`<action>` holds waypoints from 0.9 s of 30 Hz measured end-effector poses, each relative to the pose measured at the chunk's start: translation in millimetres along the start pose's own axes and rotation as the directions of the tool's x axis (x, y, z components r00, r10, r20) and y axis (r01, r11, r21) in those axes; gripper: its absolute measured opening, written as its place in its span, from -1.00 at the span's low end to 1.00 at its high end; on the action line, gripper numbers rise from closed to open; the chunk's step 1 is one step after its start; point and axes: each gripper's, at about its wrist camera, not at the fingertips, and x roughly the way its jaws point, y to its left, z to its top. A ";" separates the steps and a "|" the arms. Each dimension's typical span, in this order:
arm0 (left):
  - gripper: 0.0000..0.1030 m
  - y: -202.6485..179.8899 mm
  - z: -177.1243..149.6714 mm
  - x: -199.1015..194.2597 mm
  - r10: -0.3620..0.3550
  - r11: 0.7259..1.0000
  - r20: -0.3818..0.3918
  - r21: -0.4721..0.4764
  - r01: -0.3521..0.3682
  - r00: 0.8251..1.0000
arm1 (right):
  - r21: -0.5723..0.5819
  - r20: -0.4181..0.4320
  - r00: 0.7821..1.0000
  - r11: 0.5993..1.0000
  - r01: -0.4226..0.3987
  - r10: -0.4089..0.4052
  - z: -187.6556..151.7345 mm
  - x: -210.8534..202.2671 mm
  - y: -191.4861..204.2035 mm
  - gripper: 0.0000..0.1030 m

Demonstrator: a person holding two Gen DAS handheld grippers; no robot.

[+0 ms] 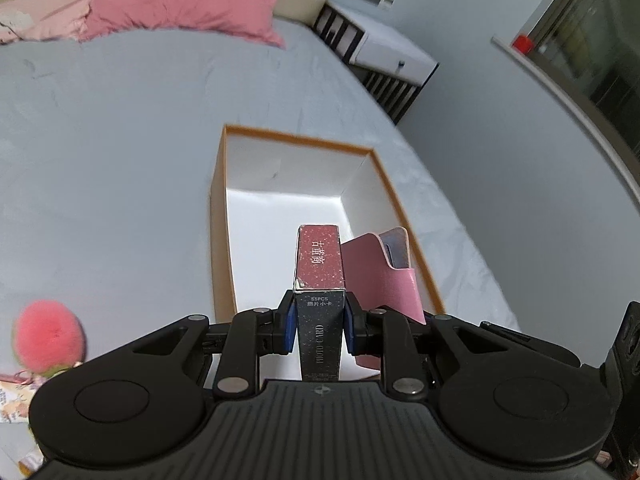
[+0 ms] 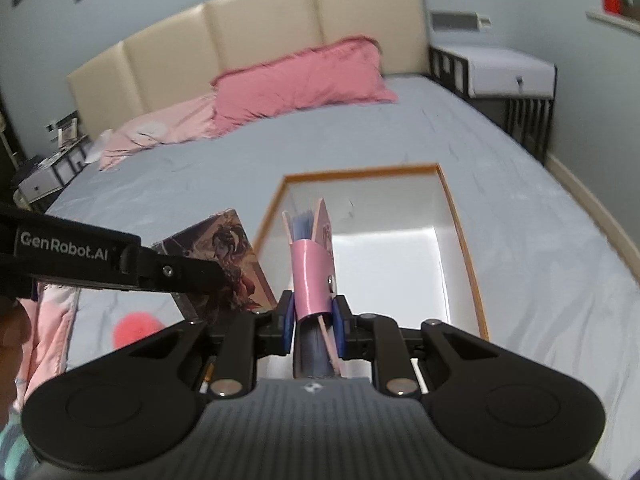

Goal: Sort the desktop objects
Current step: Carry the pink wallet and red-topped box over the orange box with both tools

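- The left gripper (image 1: 319, 326) clamps a slim photo card box (image 1: 319, 280) between its blue pads (image 1: 289, 326), the dark "PHOTO CARD" face toward the camera and a speckled red face beyond it.
- The box is held above the near end of an open cardboard box (image 1: 224, 184), white inside with an orange-brown rim, which sits on a bed's grey sheet (image 1: 120, 140).
- The right gripper (image 2: 313, 322) is closed on a pink card holder (image 2: 310, 276); blue cards stand in its open top.
- In the left wrist view the holder (image 1: 384, 276) hangs just beside the photo card box, over the cardboard box's near right corner.
- From the right wrist view, the illustrated broad side of the photo card box (image 2: 224, 264) shows behind the left gripper's black arm (image 2: 120, 264).
- A fluffy pink pom-pom (image 1: 48, 336) lies on the sheet, well to the left of the cardboard box.
- A pink pillow (image 2: 300, 80) rests at the cream padded headboard (image 2: 260, 24).
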 end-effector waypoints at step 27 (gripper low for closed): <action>-0.41 0.6 -18.7 87.1 0.181 0.977 -0.255 0.155 -0.145 0.950 | -0.006 -0.299 0.952 0.997 -0.071 0.066 -21.9 103.3 -7.1 -0.60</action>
